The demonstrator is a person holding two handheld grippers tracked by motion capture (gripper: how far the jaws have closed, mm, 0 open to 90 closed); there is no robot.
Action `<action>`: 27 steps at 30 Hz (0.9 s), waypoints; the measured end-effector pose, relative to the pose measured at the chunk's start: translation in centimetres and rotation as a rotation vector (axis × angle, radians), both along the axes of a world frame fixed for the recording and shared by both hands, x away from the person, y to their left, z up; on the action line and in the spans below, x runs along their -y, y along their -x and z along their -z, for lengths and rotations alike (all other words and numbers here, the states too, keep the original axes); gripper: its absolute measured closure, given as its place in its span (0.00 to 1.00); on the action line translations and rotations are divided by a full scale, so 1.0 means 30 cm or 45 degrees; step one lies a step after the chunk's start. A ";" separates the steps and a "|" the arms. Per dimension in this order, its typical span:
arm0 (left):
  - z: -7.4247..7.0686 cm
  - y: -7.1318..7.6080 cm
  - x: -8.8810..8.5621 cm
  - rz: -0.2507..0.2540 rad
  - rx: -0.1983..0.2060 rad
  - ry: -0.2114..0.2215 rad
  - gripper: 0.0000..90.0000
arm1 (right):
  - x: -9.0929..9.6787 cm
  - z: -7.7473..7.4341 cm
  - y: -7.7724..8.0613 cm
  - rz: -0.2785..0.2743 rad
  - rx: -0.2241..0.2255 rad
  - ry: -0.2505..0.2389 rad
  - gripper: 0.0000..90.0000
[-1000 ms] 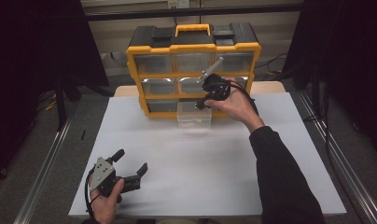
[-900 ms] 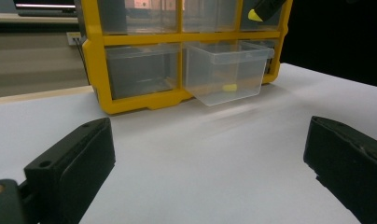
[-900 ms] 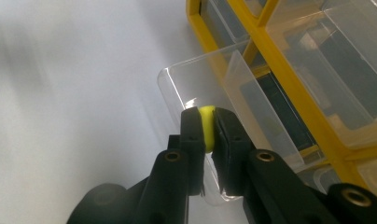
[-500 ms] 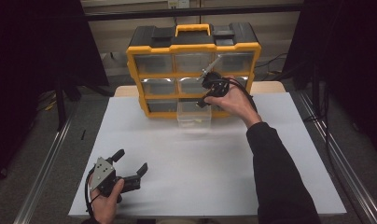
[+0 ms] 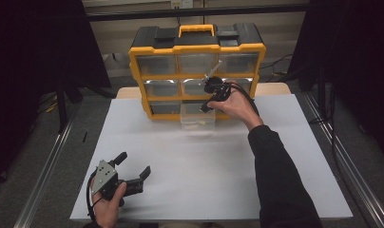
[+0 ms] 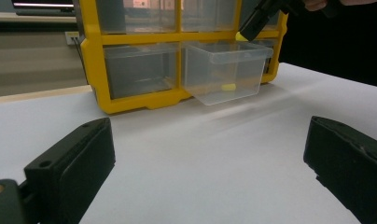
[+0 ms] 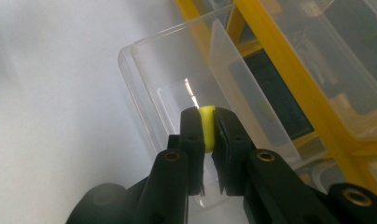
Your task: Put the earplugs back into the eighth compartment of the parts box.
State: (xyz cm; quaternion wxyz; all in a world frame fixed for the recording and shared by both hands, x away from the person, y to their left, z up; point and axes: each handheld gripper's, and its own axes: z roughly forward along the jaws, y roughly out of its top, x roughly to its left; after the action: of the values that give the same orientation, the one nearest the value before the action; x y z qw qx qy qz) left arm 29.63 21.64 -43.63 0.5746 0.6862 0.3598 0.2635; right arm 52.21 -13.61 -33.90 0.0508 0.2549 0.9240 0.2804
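My right gripper (image 7: 208, 126) is clenched on a small yellow-green rounded plastic piece (image 7: 206, 127), pinched between the two black pads with only its top edge and a strip of its side showing. Just below and beyond the jaw tips sits the clear plastic drawer (image 7: 151, 100), pulled out of the bottom row of the yellow-framed parts cabinet with its black top and yellow handle (image 5: 197, 73) and resting on the white table sheet (image 5: 204, 166). From my left gripper (image 5: 131, 172), which rests low on the sheet near my side with its jaws spread wide and nothing between them, I can see ahead that the drawer already holds at least one similar yellow piece (image 6: 229, 87) lying on its floor. So I judge the job as partly done: one piece is in, this one is carried to just above the drawer's open mouth, and what is left is to lower it inside, let go, and probably slide the drawer back into its slot. The full shape of the piece I hold is hidden by my pads, the drawer's contents are hazy through the plastic, so I cannot count them, and the other compartments are too dim to read.
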 end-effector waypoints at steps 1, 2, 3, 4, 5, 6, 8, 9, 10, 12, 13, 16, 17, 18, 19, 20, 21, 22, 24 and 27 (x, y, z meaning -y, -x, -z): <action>0.000 0.000 -0.001 0.002 -0.001 0.001 0.02 | -0.003 0.004 -0.001 -0.005 0.000 -0.001 0.92; 0.000 -0.001 -0.001 0.002 -0.001 0.000 0.02 | -0.006 0.007 -0.002 -0.008 0.003 -0.001 0.92; 0.001 -0.001 -0.001 0.002 -0.001 -0.002 0.02 | -0.008 0.010 -0.004 -0.010 0.003 -0.005 0.92; 0.001 0.000 -0.001 0.002 -0.001 -0.004 0.02 | -0.011 0.014 -0.006 -0.010 0.004 -0.002 0.92; 0.001 0.000 0.000 0.003 -0.001 -0.005 0.02 | -0.012 0.017 -0.007 -0.011 0.007 0.006 0.92; 0.001 0.000 0.000 0.002 0.000 -0.005 0.02 | -0.013 0.020 -0.007 -0.011 0.003 0.007 0.92; 0.001 0.000 -0.001 0.002 -0.001 -0.005 0.02 | -0.016 0.027 -0.007 -0.009 0.006 0.024 0.92; 0.001 0.000 -0.001 0.003 -0.003 -0.009 0.02 | -0.016 0.030 -0.008 -0.011 0.010 0.023 0.91; 0.001 0.000 0.000 0.000 -0.002 -0.003 0.02 | -0.016 0.033 -0.006 -0.004 0.010 0.019 0.91; 0.001 0.000 0.001 -0.001 -0.002 -0.003 0.02 | -0.015 0.037 -0.005 -0.003 0.009 0.015 0.91; 0.001 0.000 0.000 0.000 -0.002 -0.009 0.02 | -0.014 0.040 -0.005 0.001 0.006 0.012 0.91; 0.001 0.000 0.000 0.000 -0.001 -0.006 0.02 | -0.010 0.045 -0.006 0.009 0.004 0.012 0.91; 0.001 0.000 0.000 0.002 -0.002 -0.006 0.02 | -0.011 0.048 -0.006 0.006 -0.002 0.017 0.91; 0.001 0.000 0.001 0.001 -0.003 -0.003 0.02 | -0.011 0.050 -0.007 0.007 -0.005 0.021 0.91; 0.001 0.000 0.001 0.001 -0.004 -0.002 0.02 | -0.011 0.053 -0.007 0.010 -0.006 0.026 0.91; 0.001 0.000 0.000 0.000 -0.002 -0.005 0.02 | -0.011 0.055 -0.008 0.008 -0.006 0.031 0.91; 0.001 0.000 0.001 0.002 -0.002 -0.005 0.02 | -0.011 0.057 -0.008 0.005 -0.010 0.032 0.90; 0.001 0.000 0.001 0.002 -0.001 -0.005 0.02 | -0.010 0.059 -0.009 -0.001 -0.015 0.032 0.90; 0.001 -0.001 0.001 0.002 -0.003 0.000 0.02 | -0.009 0.060 -0.011 0.003 -0.011 0.034 0.90; 0.001 0.000 0.000 0.002 -0.001 -0.004 0.02 | -0.006 0.061 -0.013 0.013 -0.017 0.032 0.88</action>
State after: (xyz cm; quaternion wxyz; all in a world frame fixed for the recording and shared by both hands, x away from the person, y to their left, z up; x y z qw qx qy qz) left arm 29.64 21.63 -43.67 0.5737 0.6875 0.3591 0.2632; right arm 52.59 -13.43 -35.73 0.0493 0.2610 0.9264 0.2670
